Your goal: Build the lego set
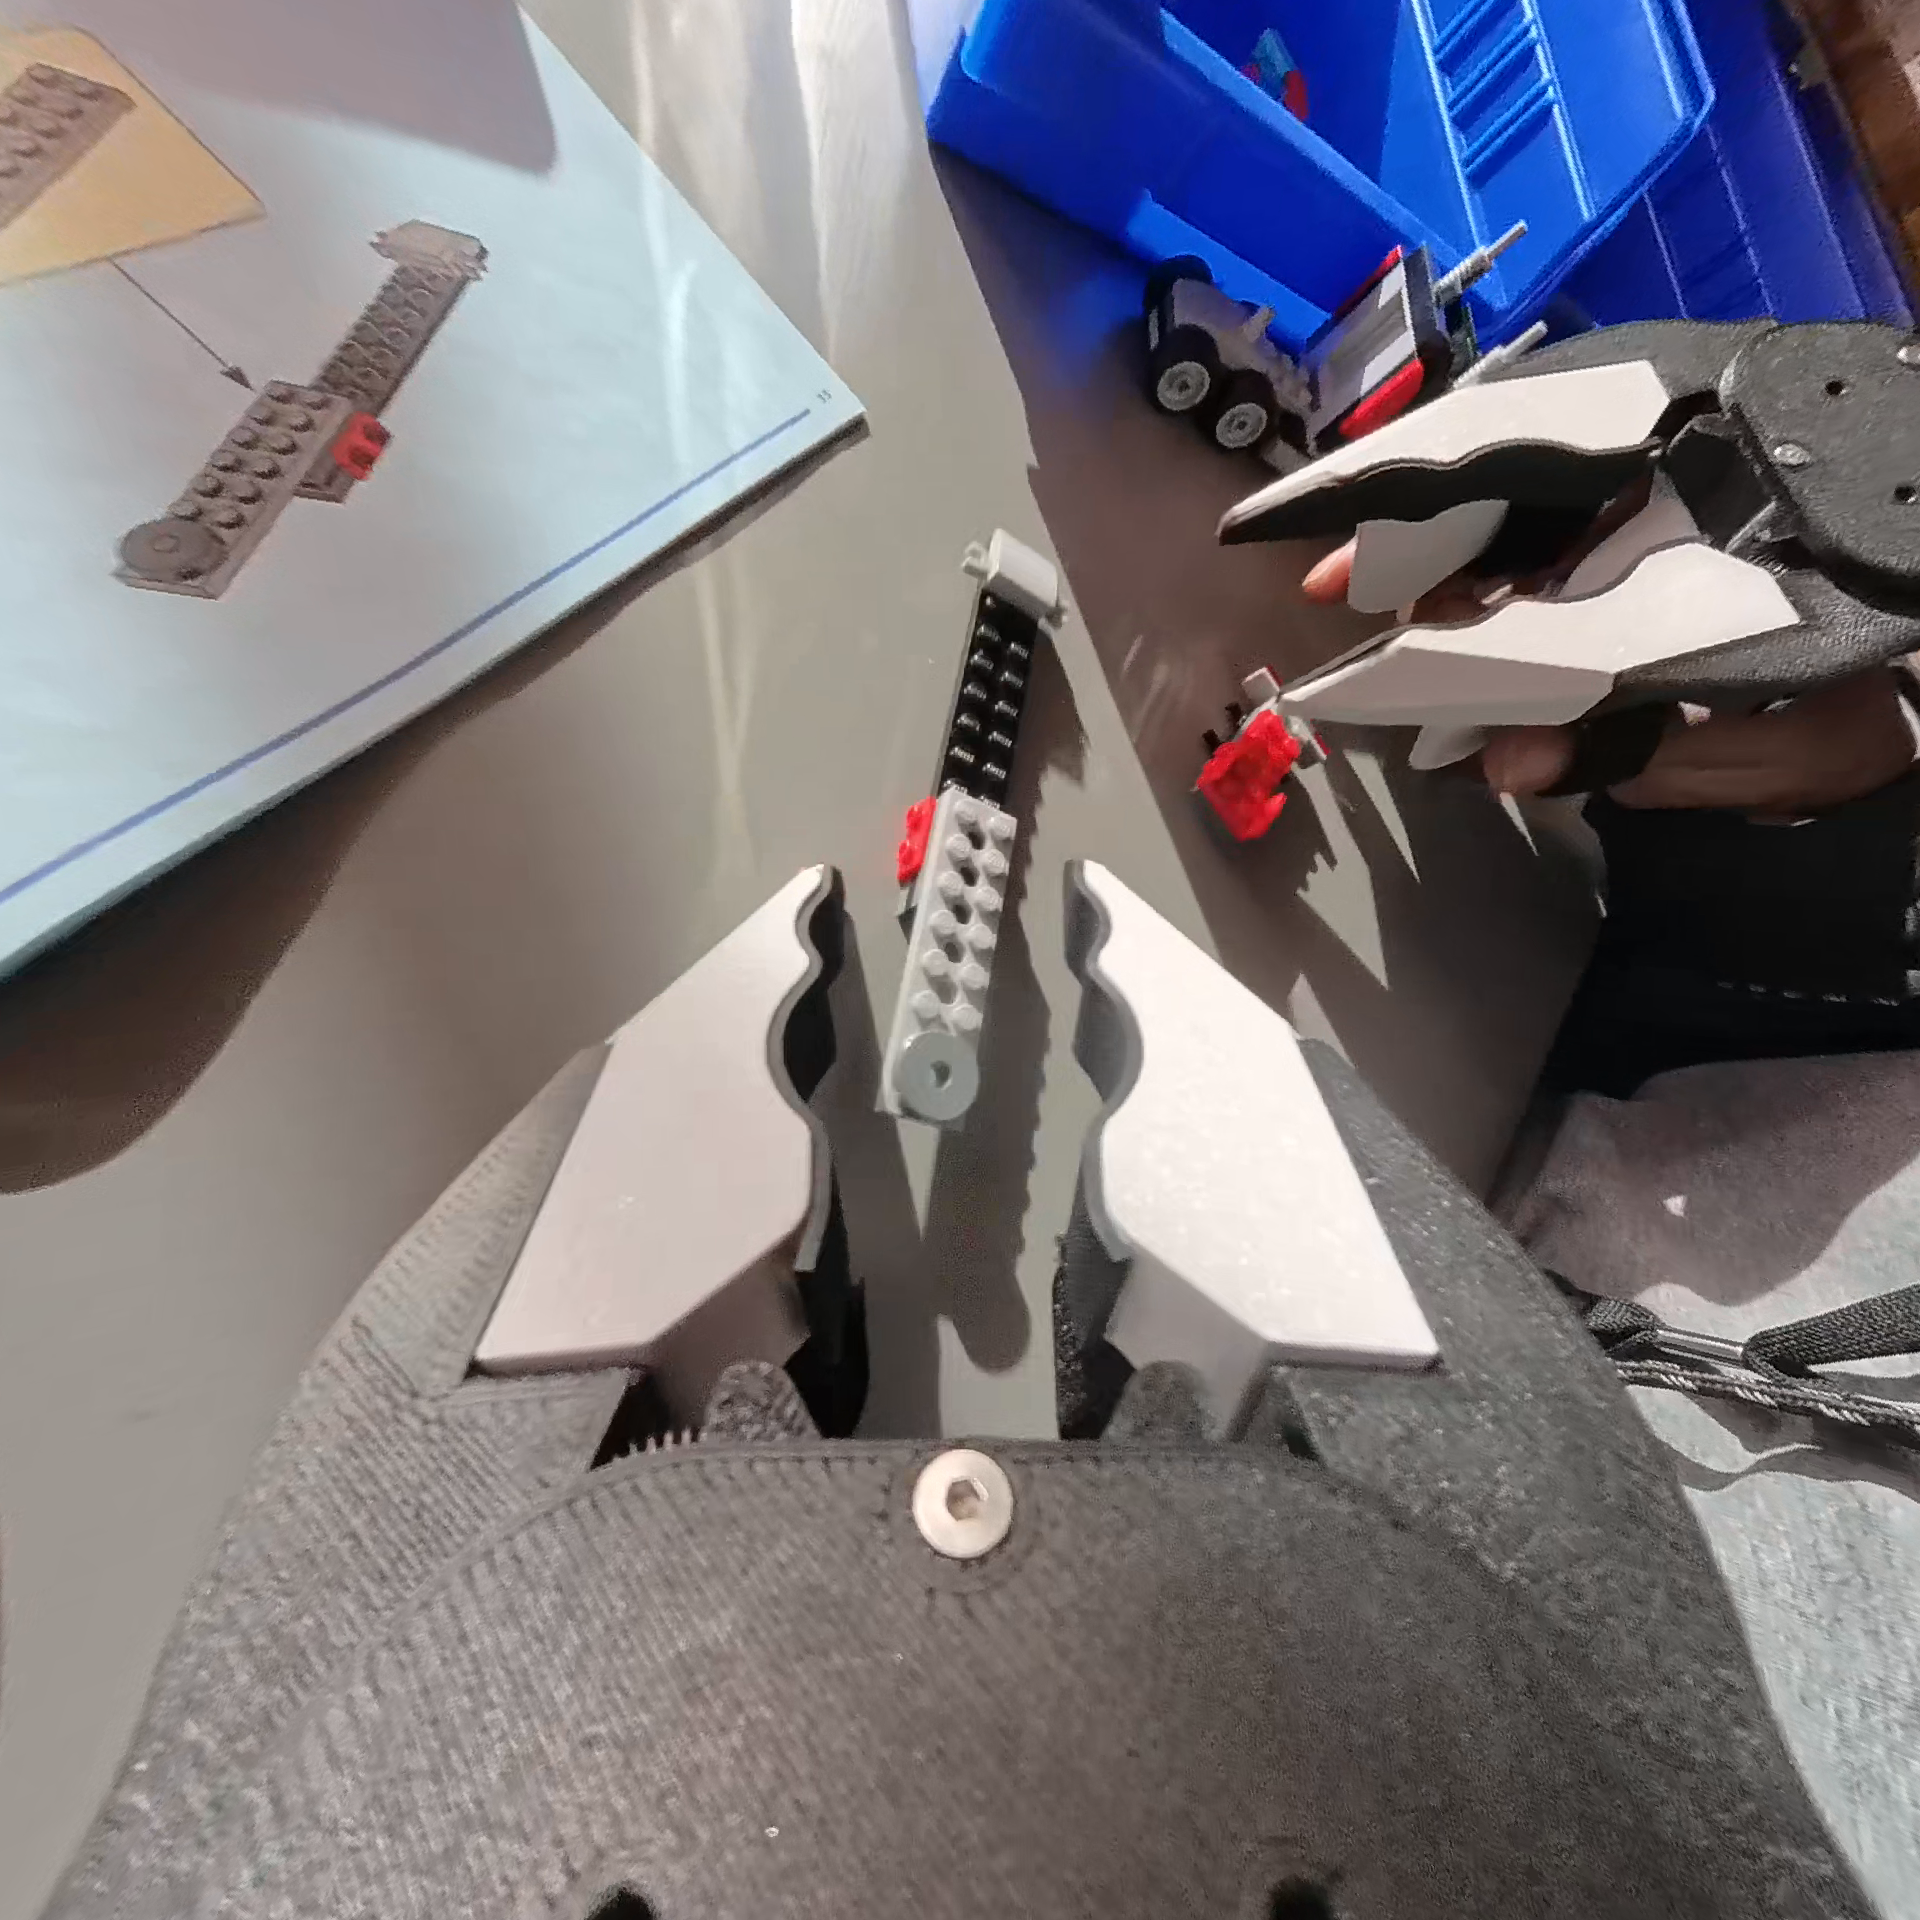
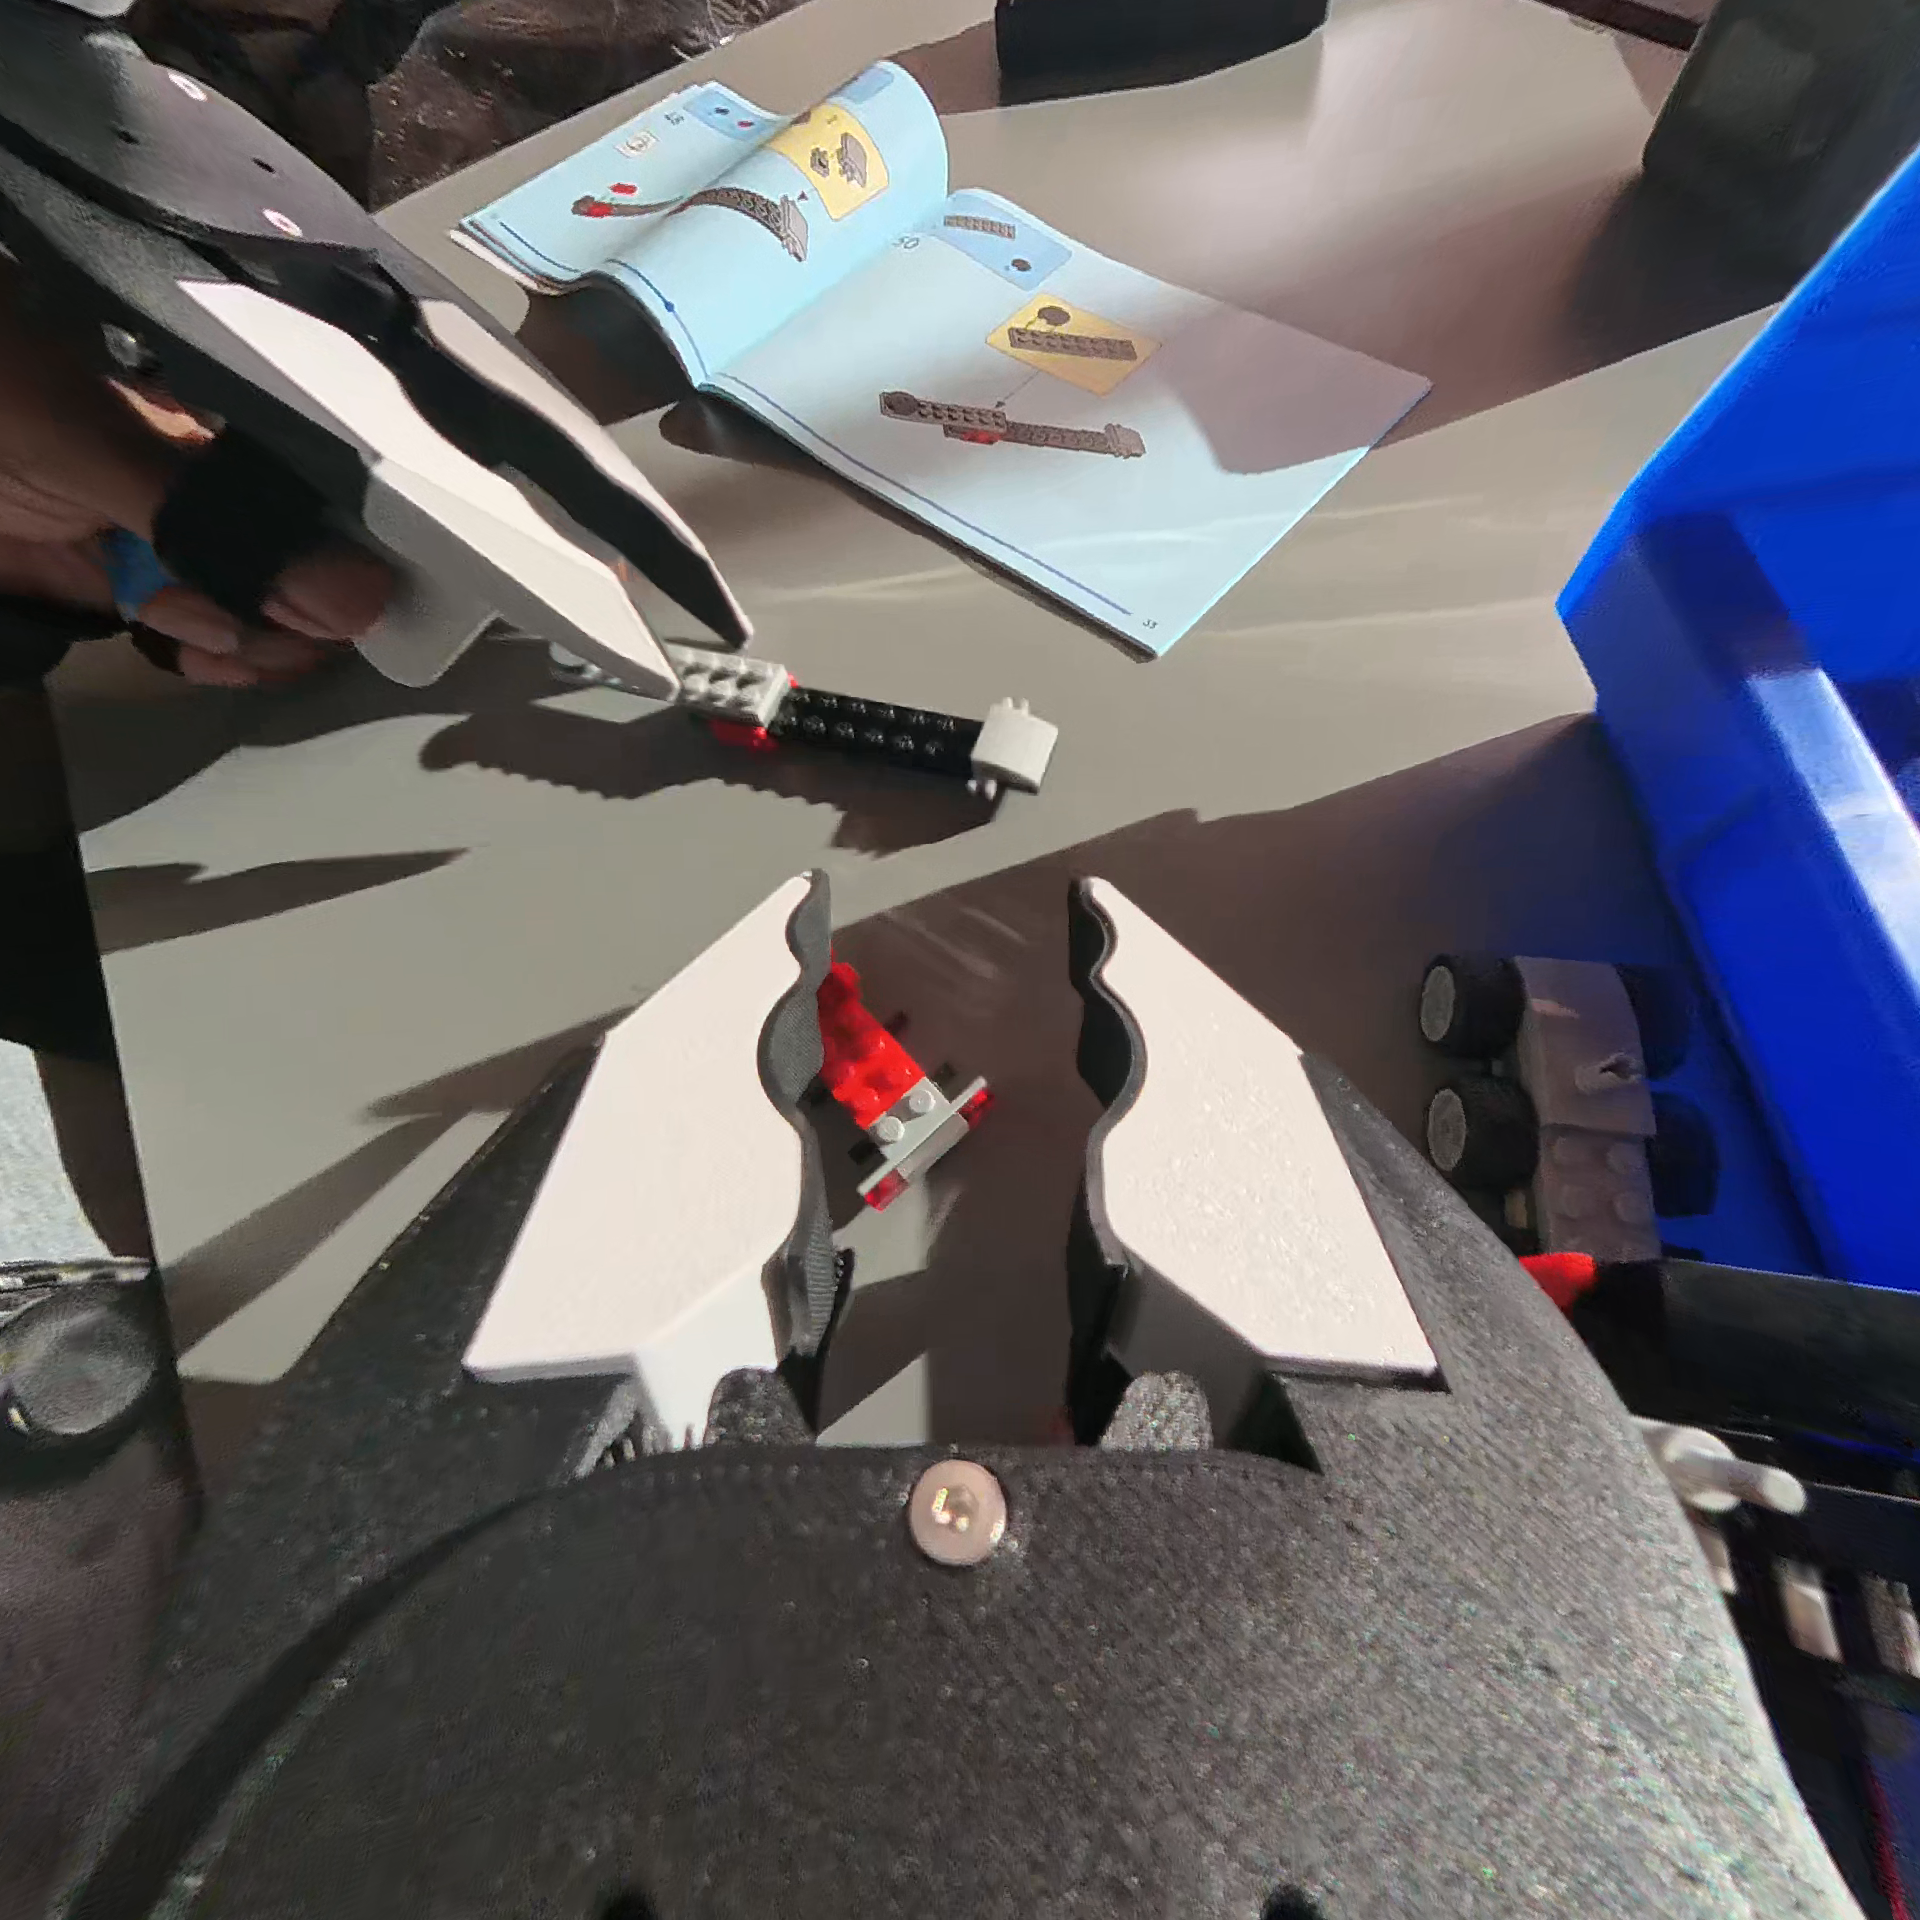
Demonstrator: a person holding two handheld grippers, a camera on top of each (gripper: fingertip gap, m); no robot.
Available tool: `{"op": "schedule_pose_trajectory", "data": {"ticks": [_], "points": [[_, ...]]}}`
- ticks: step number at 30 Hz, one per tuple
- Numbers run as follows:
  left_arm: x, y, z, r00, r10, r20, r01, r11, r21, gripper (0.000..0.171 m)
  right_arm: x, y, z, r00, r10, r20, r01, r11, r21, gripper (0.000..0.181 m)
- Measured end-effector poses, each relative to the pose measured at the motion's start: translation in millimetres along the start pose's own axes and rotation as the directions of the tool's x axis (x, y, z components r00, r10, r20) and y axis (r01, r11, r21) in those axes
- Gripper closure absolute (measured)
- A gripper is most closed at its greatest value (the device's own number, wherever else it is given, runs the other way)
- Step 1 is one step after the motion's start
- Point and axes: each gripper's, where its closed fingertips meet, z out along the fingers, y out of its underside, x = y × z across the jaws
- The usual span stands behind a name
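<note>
The blue bin (image 2: 1766,727) is cut off by the frame edge in both views, and what lies inside it is too blurred to name. A partly built truck (image 1: 1299,343) sits against the bin; in the right wrist view only its grey rear with black wheels shows, and the rest runs out of frame. The near end of the long brick strip (image 1: 961,894) is covered in the right wrist view by the tips of the left claw (image 2: 696,660), so contact there cannot be judged. The small red piece (image 2: 883,1081) is half hidden behind the right claw's left finger, and motion blur smears the table around it.

The left claw (image 1: 951,883) points forward and down over the grey table (image 1: 520,1039), jaws apart, nothing between the pads. The strip, grey plate over black with a red clip on its side and a grey hinge at the far end, lies flat in the gap between the fingers and reaches out beyond the tips. A hand (image 2: 187,582) in a fingerless black glove holds this claw.

The right claw (image 2: 945,894) is also spread apart, tilted down at the table. The red piece with a small grey plate lies inside its gap, close against the left finger; whether it touches the pad is unclear. From the left wrist view, that claw comes in from the right with its lower tip right at the piece.

The open instruction booklet (image 2: 997,395) lies on the table beyond both claws.
</note>
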Motion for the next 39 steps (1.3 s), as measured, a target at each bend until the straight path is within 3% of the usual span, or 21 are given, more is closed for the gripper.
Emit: {"op": "schedule_pose_trajectory", "data": {"ticks": [2,6,12,15,19,22,27,39], "points": [[-5,-6,-6,1.0,0.012,0.015,-0.013,1.0,0.026,0.116,6,-5,-6,1.0,0.02,-0.005,-0.02,0.999,0.032,0.133],[-4,-37,-29,0.994,0.107,0.001,-0.106,0.982,0.159,0.11,16,-28,-25,0.998,0.057,-0.007,-0.055,0.987,0.149,0.133],[-26,-107,-55,0.928,0.336,0.164,-0.371,0.884,0.285,0.09,23,-69,-31,0.999,0.048,-0.011,-0.043,0.964,0.261,0.134],[-44,-140,-48,0.878,0.417,0.233,-0.466,0.856,0.225,0.075,21,-90,-18,1.0,0.016,-0.004,-0.014,0.965,0.262,0.131],[-75,-176,-21,0.817,0.517,0.253,-0.546,0.836,0.054,0.073,12,-116,8,0.999,-0.04,0.013,0.036,0.972,0.233,0.129],[-84,-170,9,0.832,0.54,0.129,-0.533,0.842,-0.091,0.071,10,-122,32,0.998,-0.058,0.025,0.052,0.979,0.198,0.128],[-97,-132,40,0.776,0.628,0.064,-0.594,0.761,-0.26,0.07,12,-103,59,0.995,-0.095,0.018,0.091,0.985,0.144,0.125],[-109,-112,52,0.819,0.573,0.027,-0.541,0.788,-0.294,0.072,21,-84,63,0.988,-0.149,-0.049,0.155,0.974,0.167,0.126]]}}
